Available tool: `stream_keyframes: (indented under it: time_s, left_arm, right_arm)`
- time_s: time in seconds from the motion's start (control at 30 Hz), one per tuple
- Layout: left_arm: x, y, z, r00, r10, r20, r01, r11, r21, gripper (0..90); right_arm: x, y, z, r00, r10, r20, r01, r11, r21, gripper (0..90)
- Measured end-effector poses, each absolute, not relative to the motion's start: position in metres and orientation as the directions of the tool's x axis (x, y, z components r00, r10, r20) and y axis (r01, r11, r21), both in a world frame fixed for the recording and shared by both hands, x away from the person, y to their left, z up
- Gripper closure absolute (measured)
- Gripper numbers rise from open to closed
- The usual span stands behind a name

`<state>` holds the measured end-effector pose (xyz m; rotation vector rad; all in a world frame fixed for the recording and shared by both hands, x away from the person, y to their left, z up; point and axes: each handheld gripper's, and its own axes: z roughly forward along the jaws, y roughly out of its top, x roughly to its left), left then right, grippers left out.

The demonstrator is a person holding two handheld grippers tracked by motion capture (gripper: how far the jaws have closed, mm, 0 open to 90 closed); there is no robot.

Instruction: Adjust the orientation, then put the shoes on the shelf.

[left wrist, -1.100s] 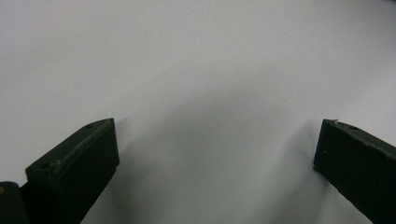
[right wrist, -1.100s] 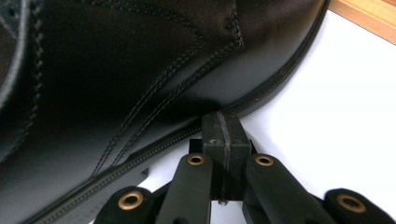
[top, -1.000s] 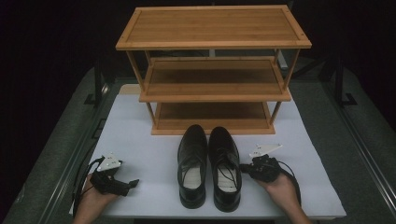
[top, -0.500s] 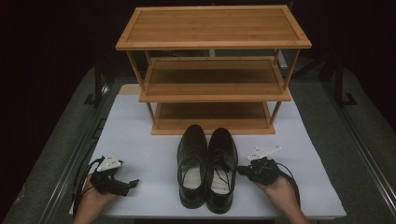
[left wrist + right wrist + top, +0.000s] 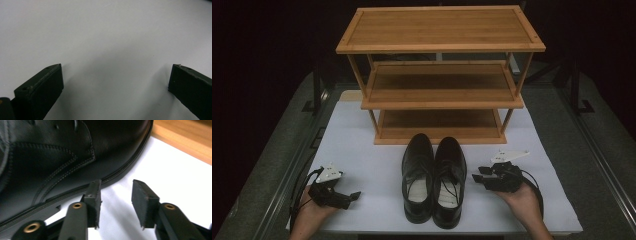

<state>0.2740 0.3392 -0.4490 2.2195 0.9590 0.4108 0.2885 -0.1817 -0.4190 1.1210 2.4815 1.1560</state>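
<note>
- While my left tool (image 5: pixel 354 196) rests low on the white table (image 5: pixel 362 150) at about eight o'clock of the scene, its jaws stand wide apart with bare table surface between them in the left gripper view.
- At six o'clock, dead centre, the pair of black shoes (image 5: pixel 434 182) stands side by side and touching, toes toward twelve o'clock, just in front of the wooden rack (image 5: pixel 439 65).
- At four o'clock my right tool (image 5: pixel 475 174) sits just beside the right shoe (image 5: pixel 62 157), pointing toward nine o'clock; its jaws have just been opening and now stand narrowly apart, nothing between them, one pad (image 5: pixel 95 195) close against the shoe's sole edge.
</note>
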Motion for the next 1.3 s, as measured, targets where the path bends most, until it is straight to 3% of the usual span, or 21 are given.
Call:
stream_keyframes:
  time_s: [0.57,0.63,0.8,0.87,0.97,1.03,1.17,1.3]
  left_arm:
    - [0.274,0.285,-0.384,0.748,0.664,-0.005,0.439,-0.489,0.754,0.0]
    - [0.276,0.282,-0.382,0.756,0.654,-0.008,0.429,-0.487,0.761,4.7]
    - [0.284,0.264,-0.367,0.776,0.63,-0.02,0.409,-0.479,0.777,6.3]
    - [0.287,0.256,-0.361,0.788,0.615,-0.02,0.394,-0.478,0.785,14.1]
    - [0.29,0.244,-0.354,0.8,0.599,-0.024,0.379,-0.474,0.795,14.6]
    - [0.293,0.232,-0.349,0.825,0.565,-0.025,0.353,-0.48,0.803,23.6]
    - [0.297,0.218,-0.347,0.849,0.527,-0.042,0.34,-0.484,0.806,33.0]
    - [0.3,0.209,-0.348,0.861,0.507,-0.047,0.332,-0.488,0.808,36.5]
  right_arm:
    - [0.279,-0.183,-0.381,-0.698,0.702,0.142,0.516,0.356,0.779,42.9]
    - [0.277,-0.181,-0.377,-0.702,0.699,0.137,0.505,0.354,0.787,42.3]
    - [0.275,-0.177,-0.37,-0.713,0.688,0.136,0.497,0.358,0.791,42.1]
    - [0.274,-0.173,-0.367,-0.717,0.684,0.136,0.494,0.361,0.791,41.7]
    - [0.274,-0.168,-0.365,-0.724,0.677,0.133,0.489,0.368,0.791,41.8]
    - [0.275,-0.162,-0.364,-0.736,0.663,0.135,0.484,0.376,0.79,42.2]
    - [0.278,-0.153,-0.364,-0.751,0.644,0.146,0.48,0.381,0.79,42.4]
    - [0.281,-0.144,-0.364,-0.763,0.626,0.162,0.481,0.381,0.789,42.4]
